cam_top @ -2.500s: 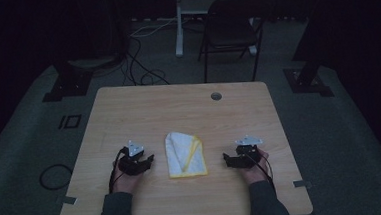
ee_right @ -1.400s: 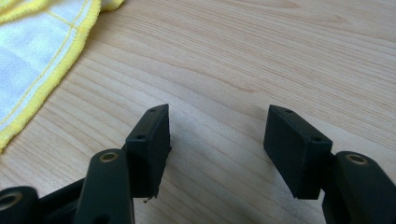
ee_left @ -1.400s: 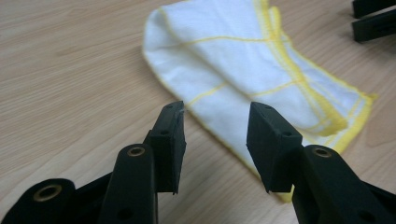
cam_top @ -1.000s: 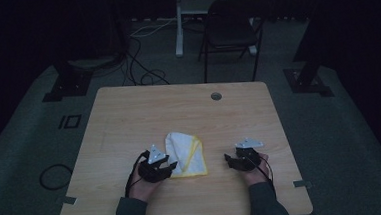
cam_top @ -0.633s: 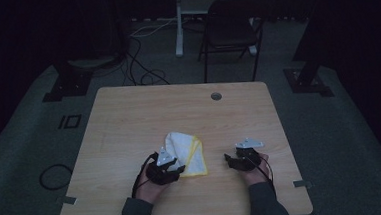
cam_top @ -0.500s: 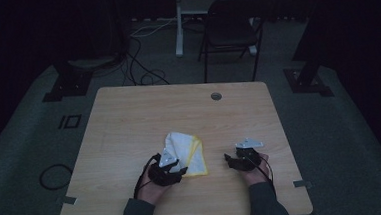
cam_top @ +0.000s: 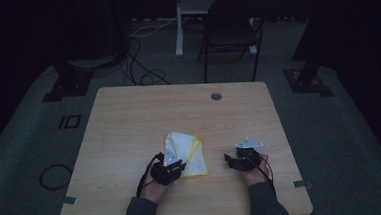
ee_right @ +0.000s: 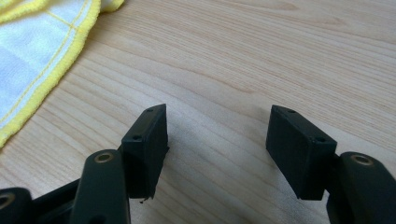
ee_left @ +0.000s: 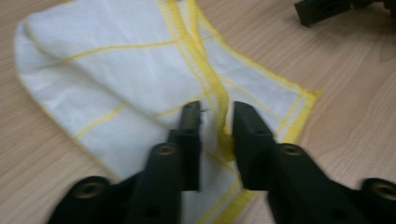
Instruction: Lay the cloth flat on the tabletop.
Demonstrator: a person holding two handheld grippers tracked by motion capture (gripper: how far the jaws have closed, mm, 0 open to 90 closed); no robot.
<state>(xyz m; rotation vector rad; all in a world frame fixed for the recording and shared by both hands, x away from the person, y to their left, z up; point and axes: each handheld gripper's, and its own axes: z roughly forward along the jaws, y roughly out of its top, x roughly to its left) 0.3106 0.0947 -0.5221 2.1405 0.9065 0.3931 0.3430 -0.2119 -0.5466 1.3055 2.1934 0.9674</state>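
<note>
pinching a fold of the cloth (ee_left: pixel 140 70), left gripper (ee_left: pixel 216 122) fingers just closed; right gripper (ee_right: pixel 217 128) fingers spread.

A folded cloth (cam_top: pixel 187 152) lies on the bench (cam_top: pixel 129 121), a bit toward the near edge and close to the middle. The left hand-held gripper (ee_left: pixel 215 122) sits at the near left corner of the cloth with a raised fold of the cloth pinched between its two jaws, which have just been closing, and the right hand-held gripper (cam_top: pixel 230 159) rests on the bench just to the right of the cloth, not touching it, with bare bench between its wide jaws. Behind the bench, on the floor, a chair (cam_top: pixel 234 32) stands at the far side, and cables (cam_top: pixel 138 65) lie on the floor to the left of the chair.
</note>
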